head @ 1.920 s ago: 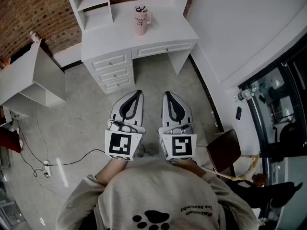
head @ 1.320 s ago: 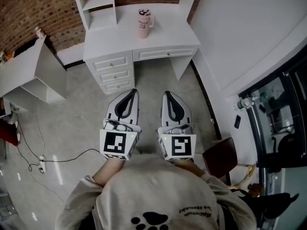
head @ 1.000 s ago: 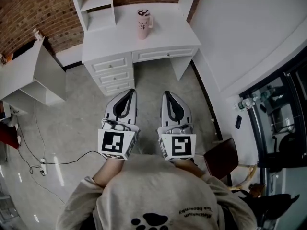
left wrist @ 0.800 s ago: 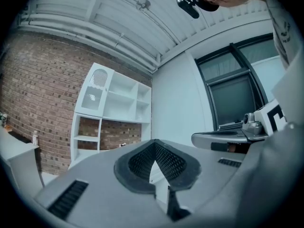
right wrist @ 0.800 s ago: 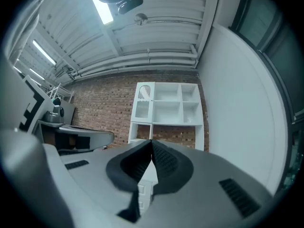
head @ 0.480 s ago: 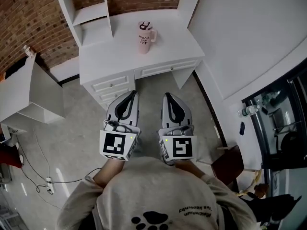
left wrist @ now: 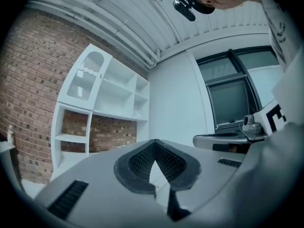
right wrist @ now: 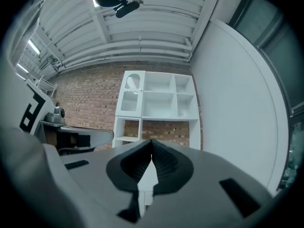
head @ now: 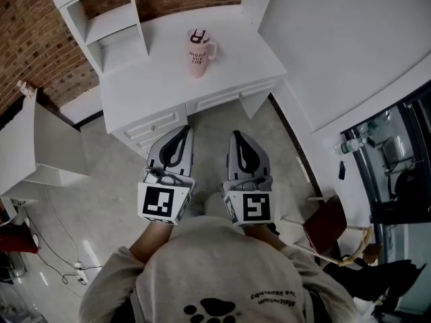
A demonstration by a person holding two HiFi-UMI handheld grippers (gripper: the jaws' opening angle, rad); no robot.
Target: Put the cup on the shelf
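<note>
The cup (head: 196, 54) is set upright on the desk (head: 236, 56), long axis vertical, handle turned toward the head view's right; the shelf (head: 108, 25) is found just beside it; the left tool (head: 182, 134) and right tool (head: 238, 138) are held closed, empty, well apart from it.

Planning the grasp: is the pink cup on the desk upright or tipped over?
Upright. The pink cup stands on its base on the white desk, rim facing up.

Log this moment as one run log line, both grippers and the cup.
phase: pre-grasp | left gripper: shut, empty | right gripper: shut, empty | cup: upright on desk, untouched | shelf: no cup seen
</note>
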